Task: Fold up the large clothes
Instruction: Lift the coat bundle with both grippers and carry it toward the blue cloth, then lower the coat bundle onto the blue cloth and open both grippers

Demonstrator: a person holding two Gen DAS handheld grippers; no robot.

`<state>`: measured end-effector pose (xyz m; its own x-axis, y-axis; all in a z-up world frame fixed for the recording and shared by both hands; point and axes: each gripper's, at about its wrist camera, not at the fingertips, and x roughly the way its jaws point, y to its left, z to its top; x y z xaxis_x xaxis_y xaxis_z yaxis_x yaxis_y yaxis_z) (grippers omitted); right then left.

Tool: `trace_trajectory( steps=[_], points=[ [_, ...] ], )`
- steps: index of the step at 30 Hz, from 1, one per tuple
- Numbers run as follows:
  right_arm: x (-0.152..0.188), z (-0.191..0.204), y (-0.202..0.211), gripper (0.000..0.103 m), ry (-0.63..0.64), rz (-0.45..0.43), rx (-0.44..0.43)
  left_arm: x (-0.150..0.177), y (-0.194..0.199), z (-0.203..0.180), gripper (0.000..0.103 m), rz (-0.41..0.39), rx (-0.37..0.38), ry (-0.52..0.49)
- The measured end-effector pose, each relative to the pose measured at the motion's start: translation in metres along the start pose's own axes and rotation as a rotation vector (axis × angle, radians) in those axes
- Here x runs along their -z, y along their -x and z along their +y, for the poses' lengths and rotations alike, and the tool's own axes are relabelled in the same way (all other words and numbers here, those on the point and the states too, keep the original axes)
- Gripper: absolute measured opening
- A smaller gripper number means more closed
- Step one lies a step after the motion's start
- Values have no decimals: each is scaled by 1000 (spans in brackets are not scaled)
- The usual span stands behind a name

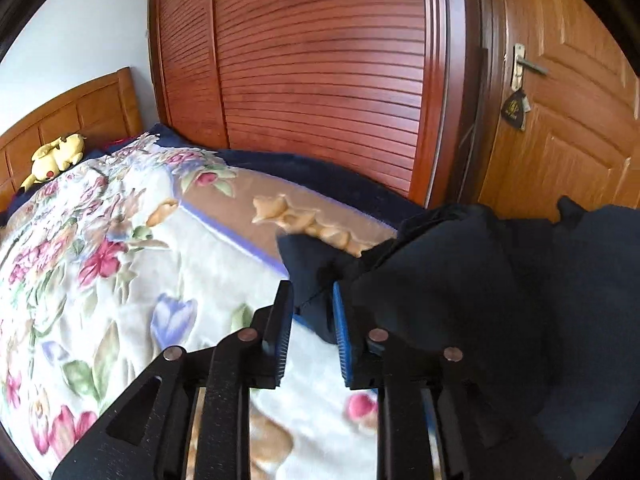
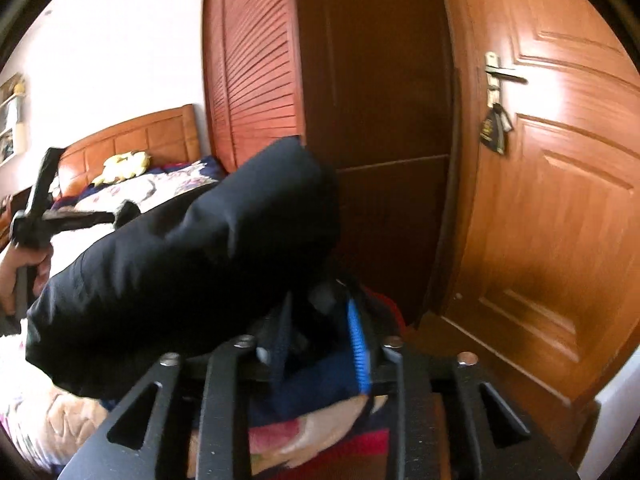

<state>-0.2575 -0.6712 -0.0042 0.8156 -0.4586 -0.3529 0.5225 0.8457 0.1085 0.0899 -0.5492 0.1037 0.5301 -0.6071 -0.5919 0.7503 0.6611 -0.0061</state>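
One dark garment [image 1: 460, 300] lies bunched at the blanket's [image 1: 160, 260] edge; left gripper [image 1: 312, 320] and right gripper [image 2: 320, 332] are parted, cloth loose between.

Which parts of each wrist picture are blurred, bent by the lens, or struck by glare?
Left wrist view: the louvred wardrobe bows outward from fisheye distortion; the dark garment shows almost no detail; the floral blanket is sharpest. Right wrist view: the panelled door carries bright glare, and the whole frame smears with motion blur.

One dark garment [image 1: 460, 280], one floral blanket [image 1: 120, 260], seemingly one yellow plush toy [image 1: 58, 156]
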Motion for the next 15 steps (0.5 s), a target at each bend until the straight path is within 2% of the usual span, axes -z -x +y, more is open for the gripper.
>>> trace_trajectory(
  steps=[5, 7, 10, 11, 12, 13, 15],
  points=[
    [-14, 4, 38, 32, -1, -57, 27, 8, 25, 14, 27, -19, 36, -17],
    [-28, 15, 53, 32, 23, -89, 21, 10, 32, 13, 41, -42, 49, -31],
    [-47, 40, 65, 38, 66, -125, 2, 16, 50, 16, 46, -74, 109, -24],
    [-51, 48, 67, 44, 76, -135, -10, 17, 53, 14, 49, -72, 119, -24],
    [-56, 59, 67, 52, 86, -144, -29, 20, 58, 13, 60, -69, 138, -21],
    [-56, 67, 67, 55, 98, -145, -44, 22, 63, 12, 72, -76, 156, -17],
    [-57, 84, 56, 56, 128, -119, -57, 29, 75, 11, 77, -102, 185, -16]
  ],
)
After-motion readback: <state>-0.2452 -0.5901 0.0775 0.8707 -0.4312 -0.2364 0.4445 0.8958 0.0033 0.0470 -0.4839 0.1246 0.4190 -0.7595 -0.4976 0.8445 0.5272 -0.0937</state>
